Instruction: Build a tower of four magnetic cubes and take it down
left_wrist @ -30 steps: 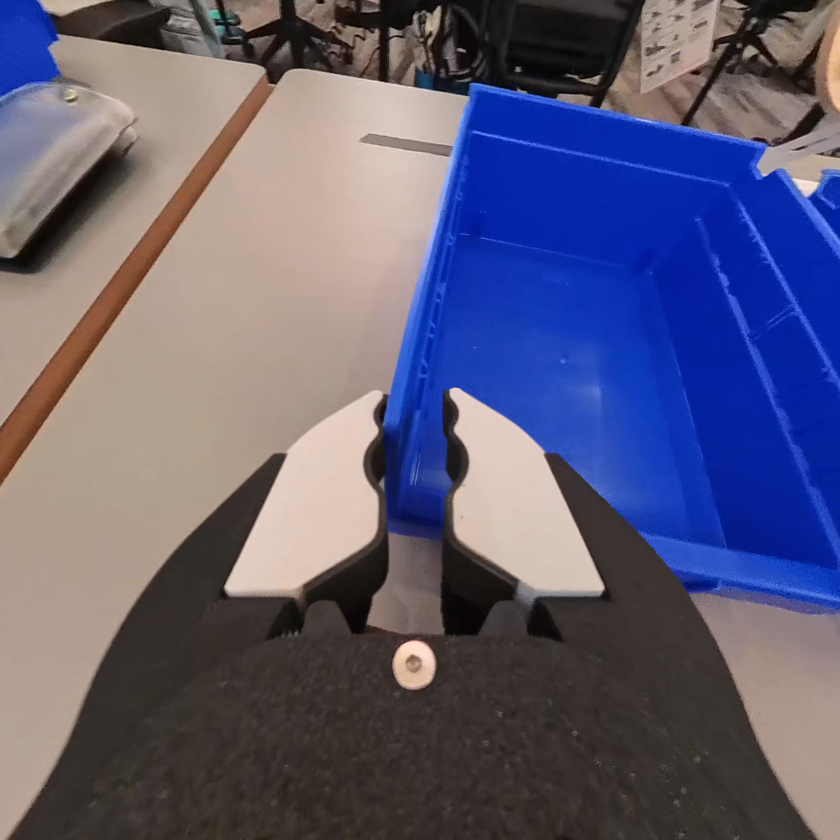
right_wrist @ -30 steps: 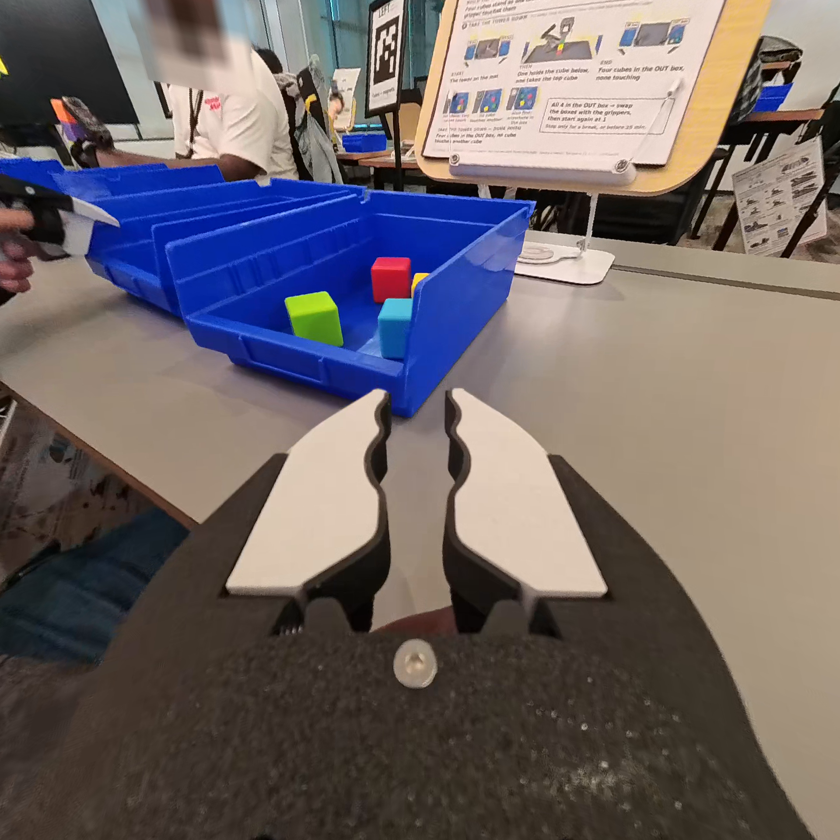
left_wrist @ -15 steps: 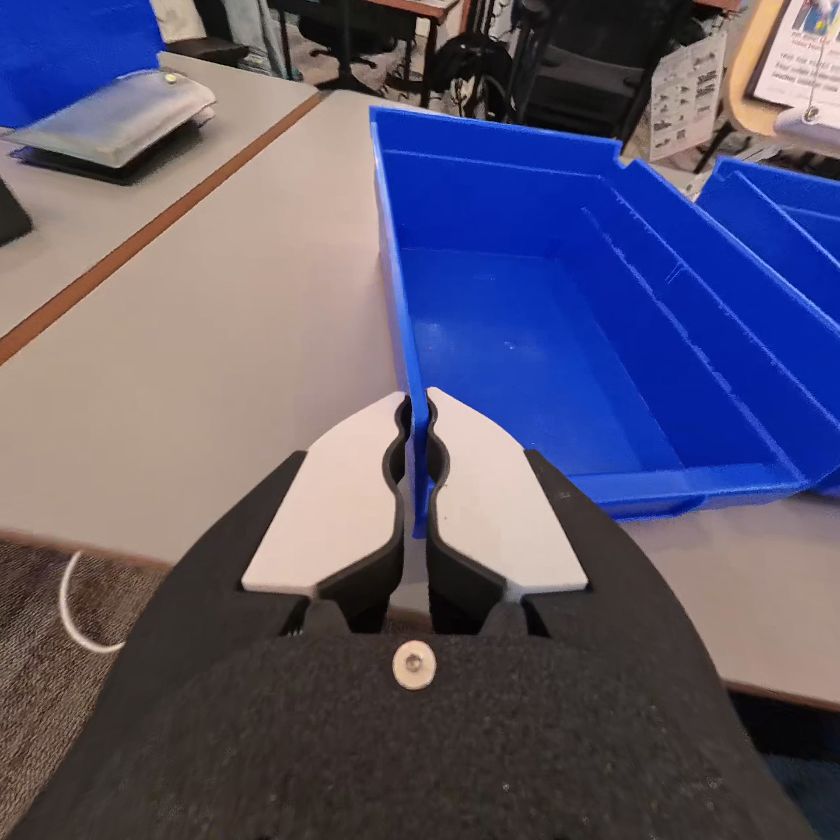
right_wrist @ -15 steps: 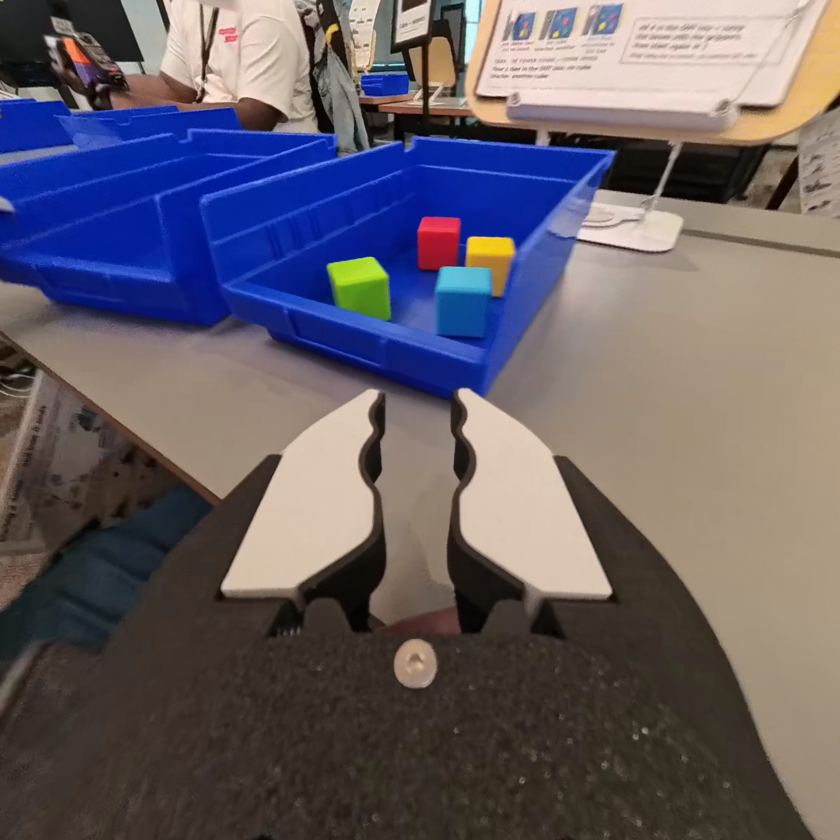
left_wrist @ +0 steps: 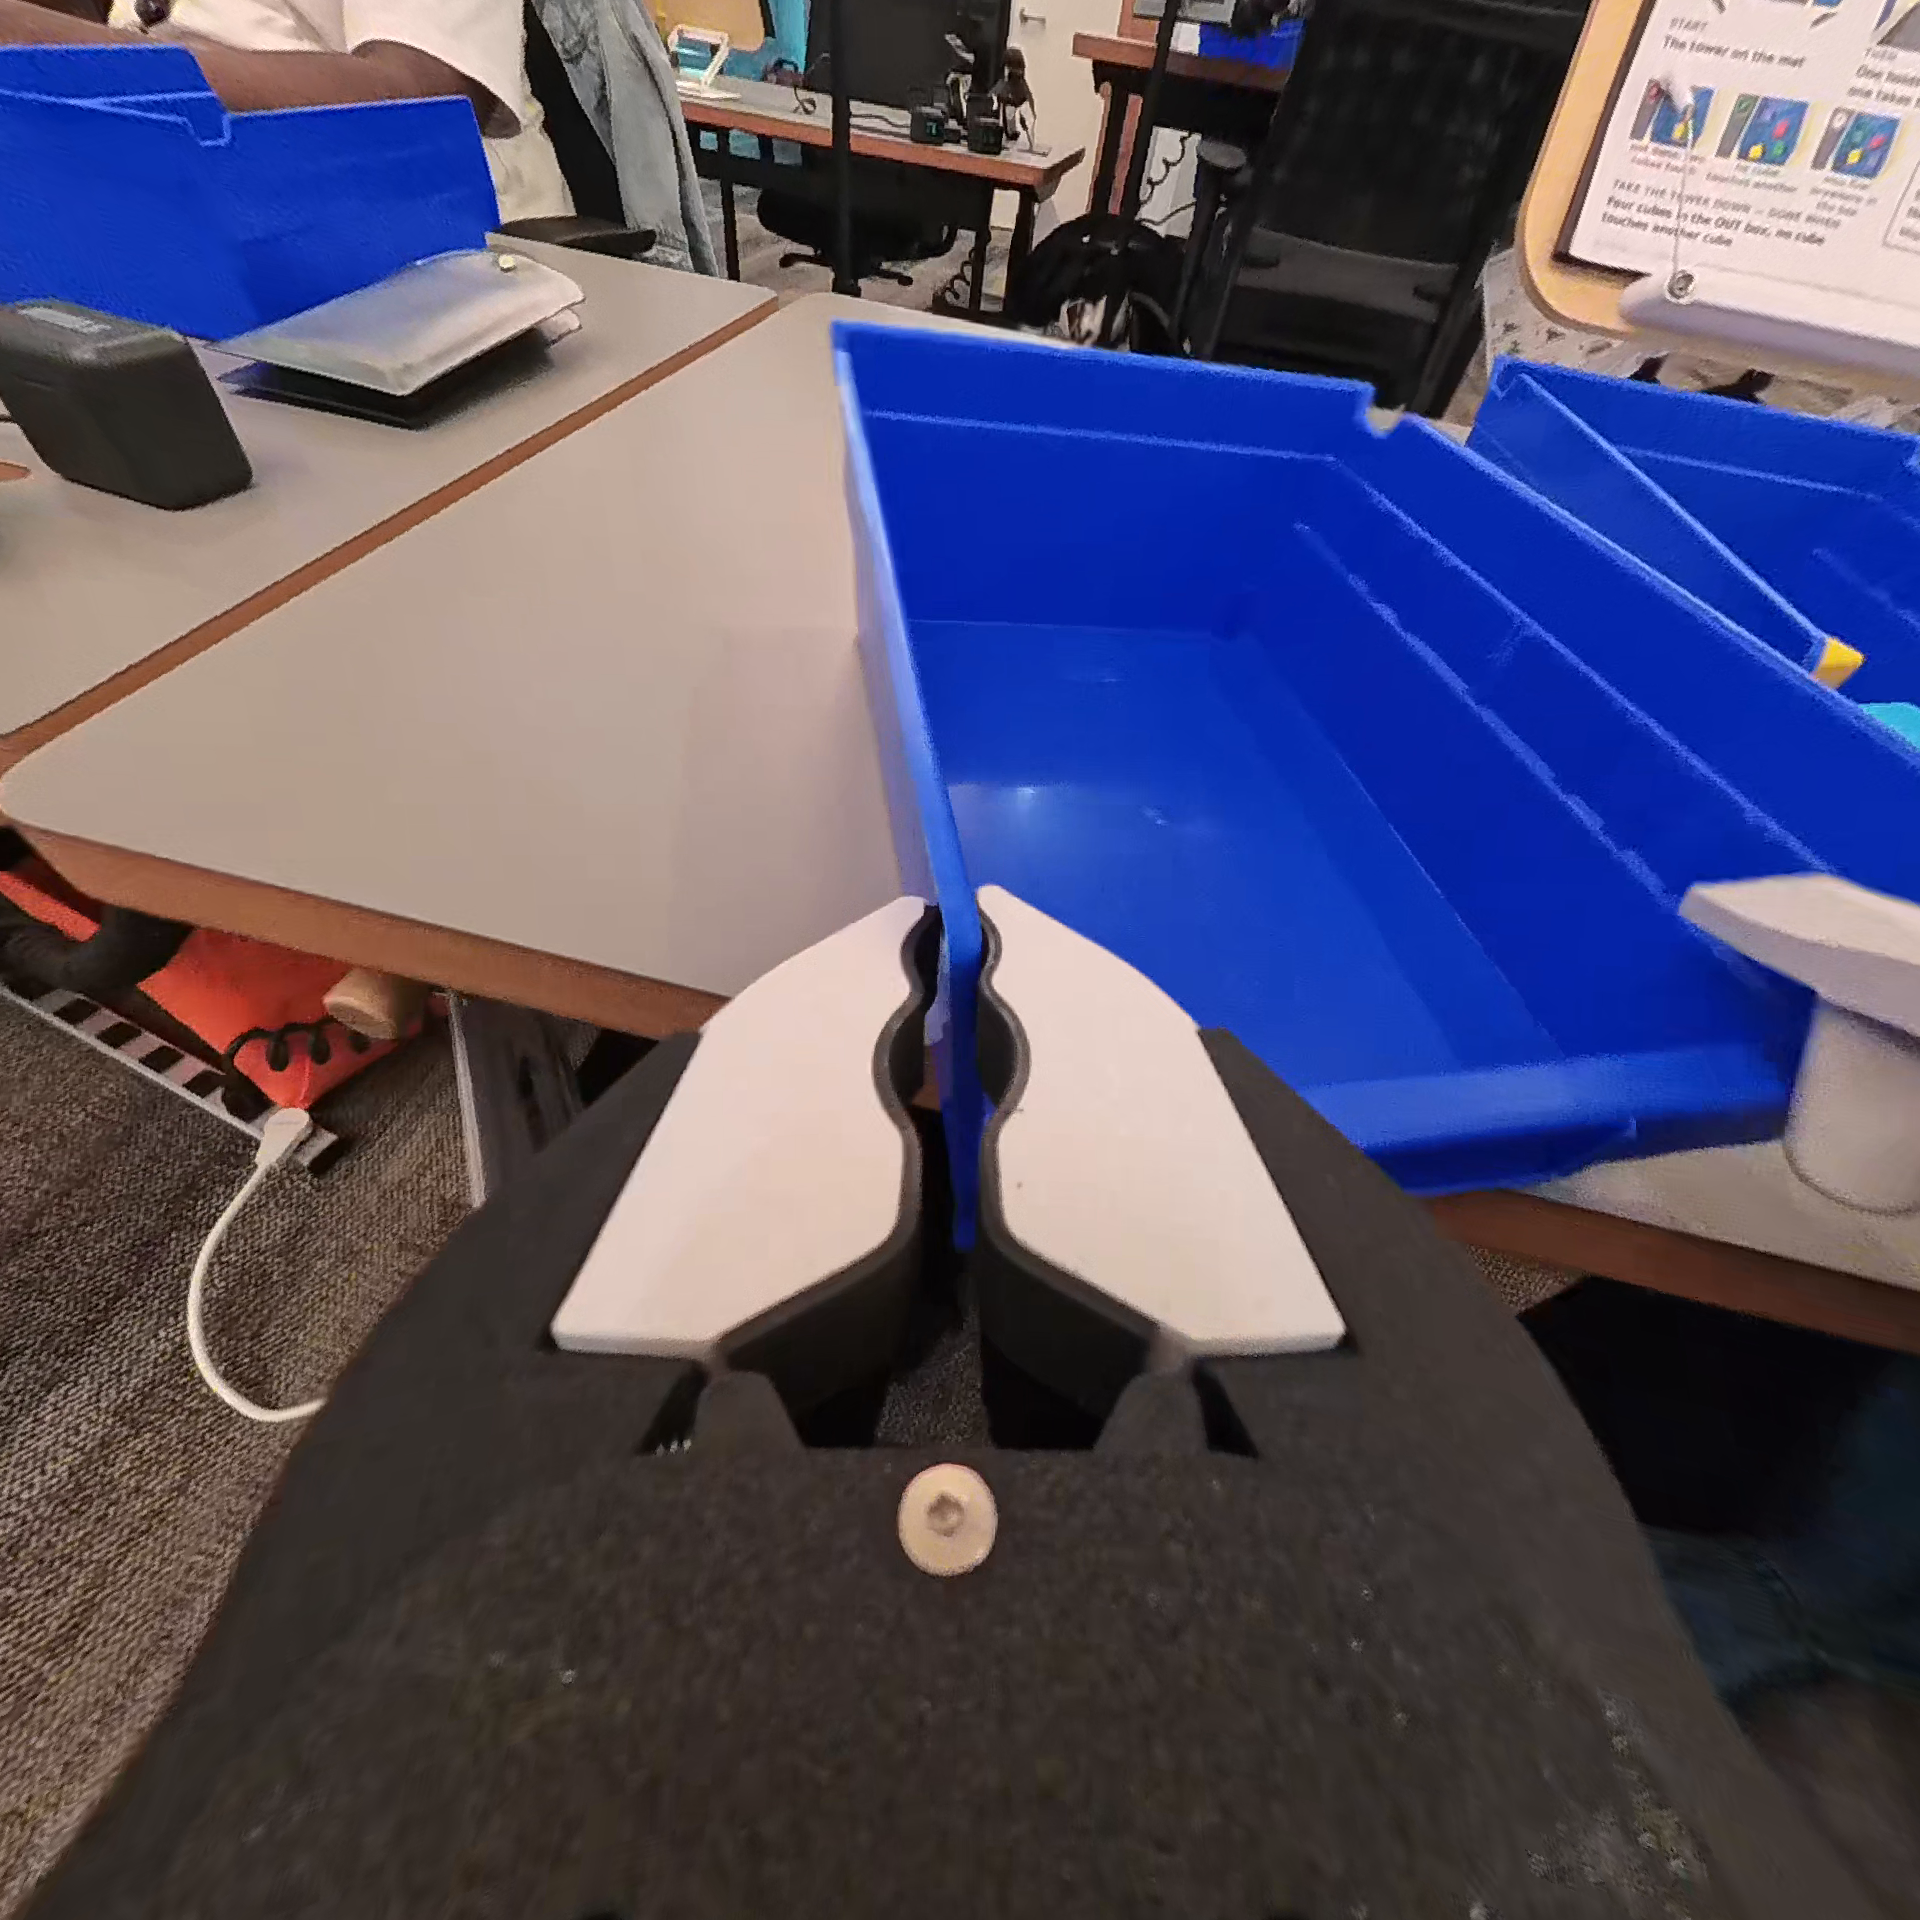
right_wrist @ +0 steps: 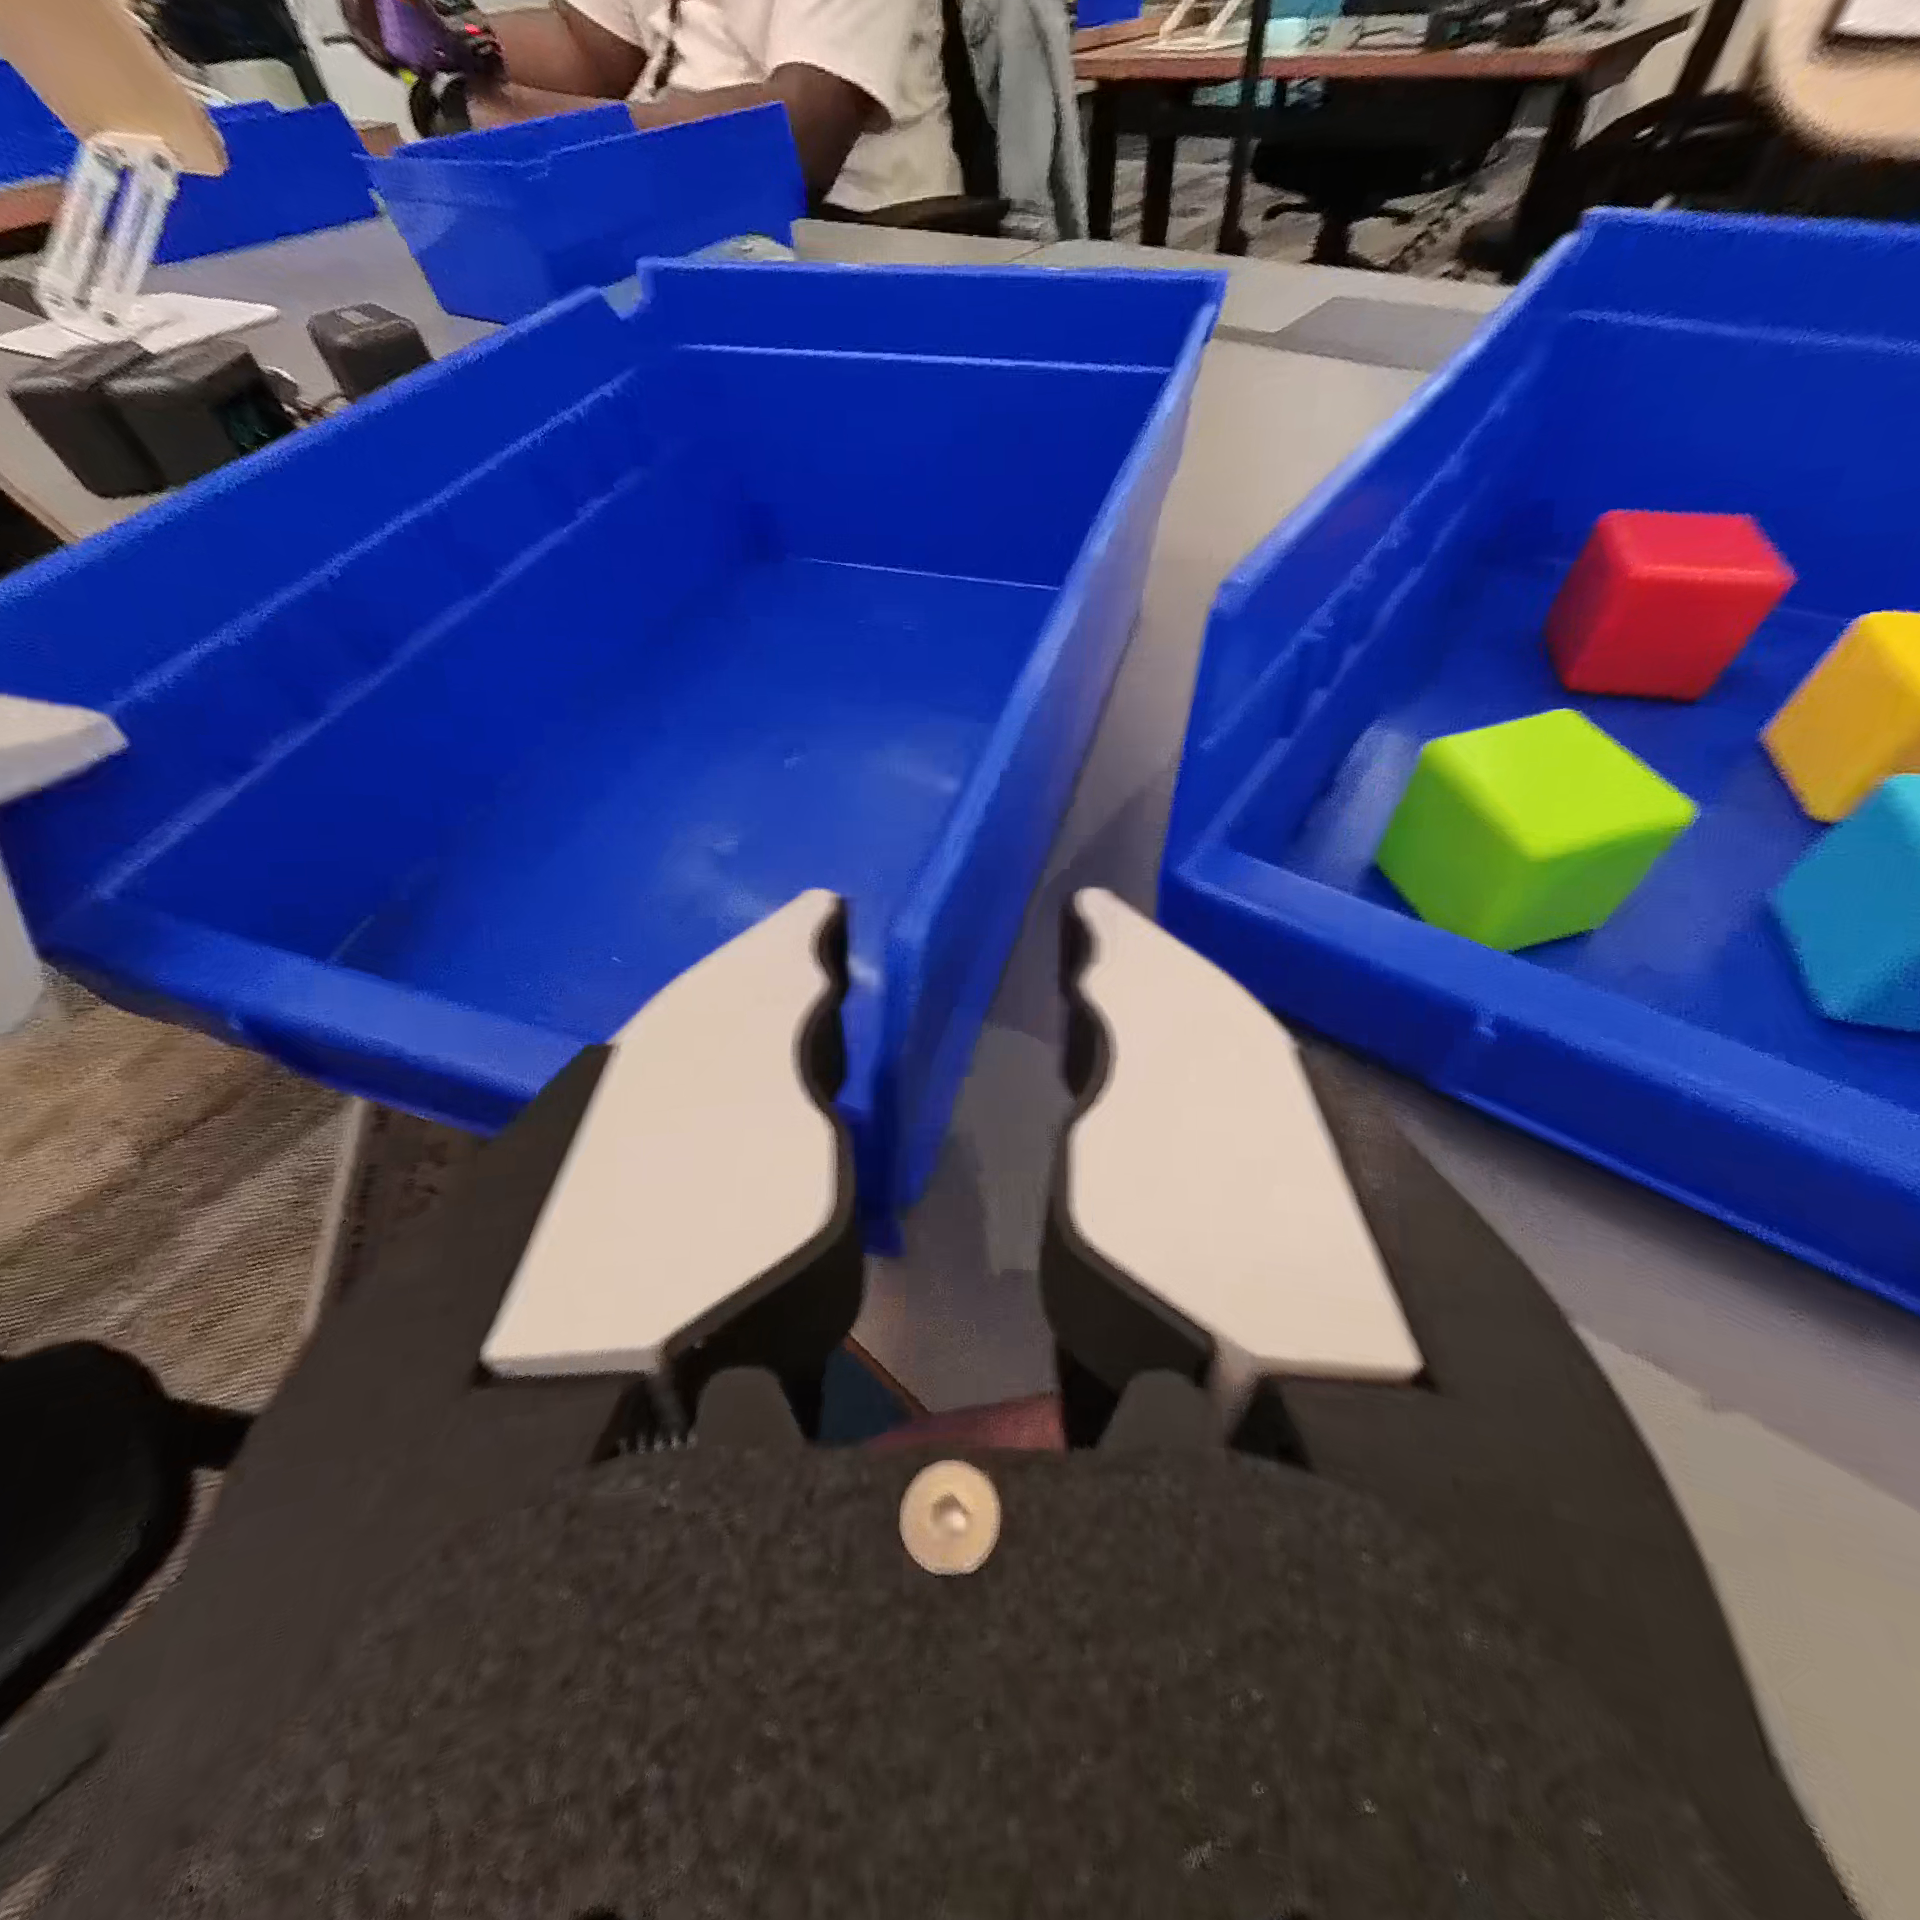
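Grey table point(left_wrist: 582, 727) with a brown edge carries everything, in a busy workroom with other desks, chairs and seated people beyond it. Nearest, the left gripper point(left_wrist: 951, 1049) is pinched narrow onto the left side wall of an empty blue bin point(left_wrist: 1195, 831), right at the bin's near corner, which juts past the table's near edge over the carpet. The right gripper point(right_wrist: 951, 1039) stands at the same bin's other near corner, its jaws parted and straddling the right side wall, one finger inside the bin and one outside; it does not look clamped yet. So each gripper is at one near corner of this bin, whose long axis runs straight away from both toward the table's far edge. My reading is that the bin is being shifted, and the coming move turns on the right gripper closing on the wall directly between its fingers. Just right of that gripper, across a narrow strip of bare table, lies a second blue bin point(right_wrist: 1351, 997) that holds the four cubes: a green cube point(right_wrist: 1527, 821) nearest its near-left corner, a cyan cube point(right_wrist: 1860, 914) to its right at the picture's edge, a yellow cube point(right_wrist: 1860, 707) behind that, and a red cube point(right_wrist: 1662, 603) farthest back. They are plain, solid-coloured blocks with rounded edges, lying loose and unstacked; whether the yellow and cyan ones touch I cannot tell. No tower is begun, and the right gripper is much the nearer to them.
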Demonstrator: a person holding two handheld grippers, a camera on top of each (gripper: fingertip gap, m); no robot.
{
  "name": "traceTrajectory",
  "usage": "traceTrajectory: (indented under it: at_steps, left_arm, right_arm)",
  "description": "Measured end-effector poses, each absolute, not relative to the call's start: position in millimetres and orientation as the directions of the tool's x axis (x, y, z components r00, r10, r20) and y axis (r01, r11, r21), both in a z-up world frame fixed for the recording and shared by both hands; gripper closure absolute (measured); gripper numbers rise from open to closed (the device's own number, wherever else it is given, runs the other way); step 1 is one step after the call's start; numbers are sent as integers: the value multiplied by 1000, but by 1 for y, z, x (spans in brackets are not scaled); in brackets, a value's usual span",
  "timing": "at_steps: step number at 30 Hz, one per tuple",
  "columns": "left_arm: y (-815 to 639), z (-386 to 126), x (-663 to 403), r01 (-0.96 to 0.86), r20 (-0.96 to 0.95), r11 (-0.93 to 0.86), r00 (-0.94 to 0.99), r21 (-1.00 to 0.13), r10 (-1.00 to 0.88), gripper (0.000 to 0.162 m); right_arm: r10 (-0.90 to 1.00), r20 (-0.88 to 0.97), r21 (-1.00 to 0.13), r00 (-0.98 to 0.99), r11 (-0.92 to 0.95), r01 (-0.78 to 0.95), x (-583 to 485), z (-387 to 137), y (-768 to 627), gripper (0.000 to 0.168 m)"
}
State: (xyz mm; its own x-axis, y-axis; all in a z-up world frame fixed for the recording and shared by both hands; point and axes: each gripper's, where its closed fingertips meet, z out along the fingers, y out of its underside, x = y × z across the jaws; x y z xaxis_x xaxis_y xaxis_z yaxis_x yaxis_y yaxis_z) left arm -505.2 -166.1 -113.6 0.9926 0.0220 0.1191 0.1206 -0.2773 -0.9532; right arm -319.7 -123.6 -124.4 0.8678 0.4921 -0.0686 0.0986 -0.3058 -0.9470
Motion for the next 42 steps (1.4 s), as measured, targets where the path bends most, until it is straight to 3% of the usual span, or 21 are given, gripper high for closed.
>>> traceTrajectory:
  at_steps: [1,3,7,14,19,23,29,33,38,42]
  left_arm:
    - [-168,-113,-504,109,106,-274,994,-956,25,158]
    - [-173,-110,-506,60,47,-250,997,-966,57,158]
    - [-179,-83,-507,-10,-25,-149,995,-989,97,158]
    - [-177,7,-462,-116,-105,127,990,-985,90,159]
    - [-147,66,-370,-86,-107,236,991,-968,-79,159]
    - [-124,88,-258,-48,-122,270,956,-962,-267,158]
    - [-93,63,-84,-13,-95,176,882,-984,-462,158]
    - [-79,16,6,-16,-46,61,847,-998,-530,158]
    - [-74,-45,69,-135,-111,-3,824,-991,-556,158]
    - [-77,-80,89,-199,-125,-64,800,-978,-586,157]
  right_arm:
    - [489,-88,-945,868,-316,83,-323,-123,-123,154]
    - [450,-75,-941,890,-327,86,-323,-121,-120,162]
    - [444,-87,-963,892,-266,39,-324,-98,-122,163]
    - [358,-13,-999,933,39,-29,-272,8,-131,164]
    - [207,-18,-990,978,132,-46,-173,62,-130,164]
    - [29,-61,-993,998,103,-64,-59,71,-133,165]
    - [-211,-103,-995,972,13,-103,110,54,-141,165]
    - [-302,-116,-985,946,-87,-149,195,10,-141,165]
    - [-300,-188,-952,935,-178,-249,254,-64,-135,165]
    - [-299,-184,-933,937,-248,-262,275,-89,-134,165]
